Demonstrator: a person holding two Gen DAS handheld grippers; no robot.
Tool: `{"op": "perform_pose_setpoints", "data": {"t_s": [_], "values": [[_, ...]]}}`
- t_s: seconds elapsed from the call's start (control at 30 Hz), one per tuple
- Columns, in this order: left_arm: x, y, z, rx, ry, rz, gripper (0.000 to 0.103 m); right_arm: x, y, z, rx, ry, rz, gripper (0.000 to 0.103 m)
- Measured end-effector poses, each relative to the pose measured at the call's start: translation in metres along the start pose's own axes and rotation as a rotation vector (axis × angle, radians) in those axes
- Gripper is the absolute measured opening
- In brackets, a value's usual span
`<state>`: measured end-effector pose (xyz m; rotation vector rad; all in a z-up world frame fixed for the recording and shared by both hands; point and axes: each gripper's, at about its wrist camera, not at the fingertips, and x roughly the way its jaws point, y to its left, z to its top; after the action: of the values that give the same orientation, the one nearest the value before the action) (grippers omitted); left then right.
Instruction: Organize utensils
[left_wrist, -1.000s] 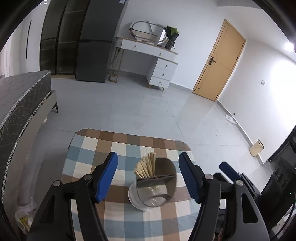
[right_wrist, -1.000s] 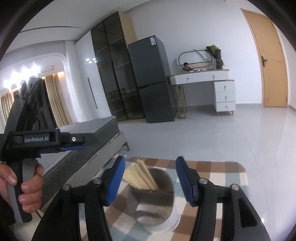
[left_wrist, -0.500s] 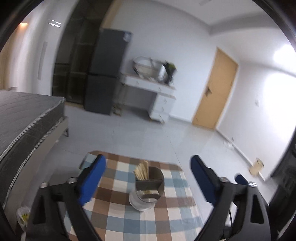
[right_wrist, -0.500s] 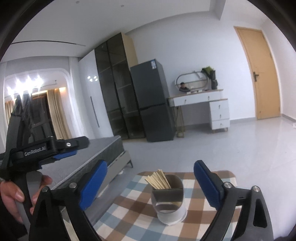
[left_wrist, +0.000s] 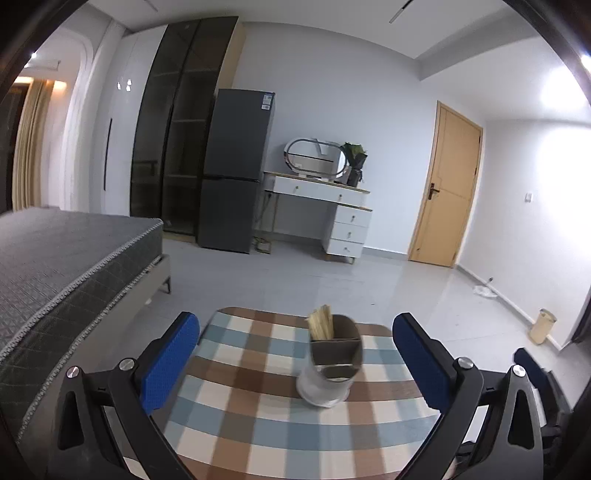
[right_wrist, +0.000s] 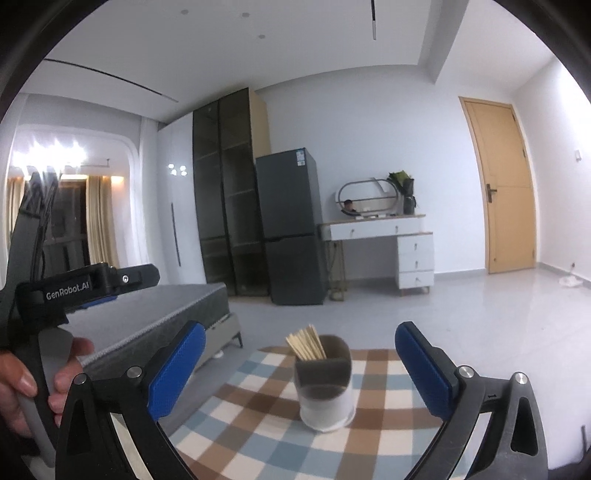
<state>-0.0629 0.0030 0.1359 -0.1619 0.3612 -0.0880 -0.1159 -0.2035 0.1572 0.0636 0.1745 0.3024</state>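
A utensil holder (left_wrist: 330, 365) with a grey top and white base stands on the checkered table (left_wrist: 258, 417). A bundle of wooden chopsticks (left_wrist: 320, 326) stands in its rear compartment. My left gripper (left_wrist: 295, 354) is open and empty, pulled back from the holder. In the right wrist view the holder (right_wrist: 325, 384) with the chopsticks (right_wrist: 306, 342) stands ahead of my right gripper (right_wrist: 299, 369), which is open and empty. The left gripper's body (right_wrist: 66, 288) and the hand holding it show at the left.
A bed (left_wrist: 55, 266) lies left of the table. A fridge (left_wrist: 236, 173), dark cabinet (left_wrist: 177, 129), white dresser with mirror (left_wrist: 325, 199) and wooden door (left_wrist: 447, 184) line the far wall. A small bin (left_wrist: 540, 325) stands on the floor at right.
Both grippers have drawn back and up from the holder and opened wider. The holder now looks smaller and stands alone on the table.
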Motion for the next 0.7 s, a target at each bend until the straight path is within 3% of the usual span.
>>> {"op": "perform_pose_setpoints", "data": {"t_s": [0.2, 0.4, 0.7], "values": [[0.022, 0.006, -0.020, 0.042, 0.036, 0.048, 0.102, 0.002, -0.007, -0.024, 0.042, 0.011, -0.057, 0.103], [0.037, 0.003, -0.037, 0.079, 0.070, 0.085, 0.102, 0.020, -0.013, -0.045, 0.038, 0.108, -0.090, 0.103], [0.062, -0.001, -0.058, 0.118, 0.110, 0.113, 0.102, 0.035, -0.019, -0.060, 0.014, 0.136, -0.101, 0.103]]}}
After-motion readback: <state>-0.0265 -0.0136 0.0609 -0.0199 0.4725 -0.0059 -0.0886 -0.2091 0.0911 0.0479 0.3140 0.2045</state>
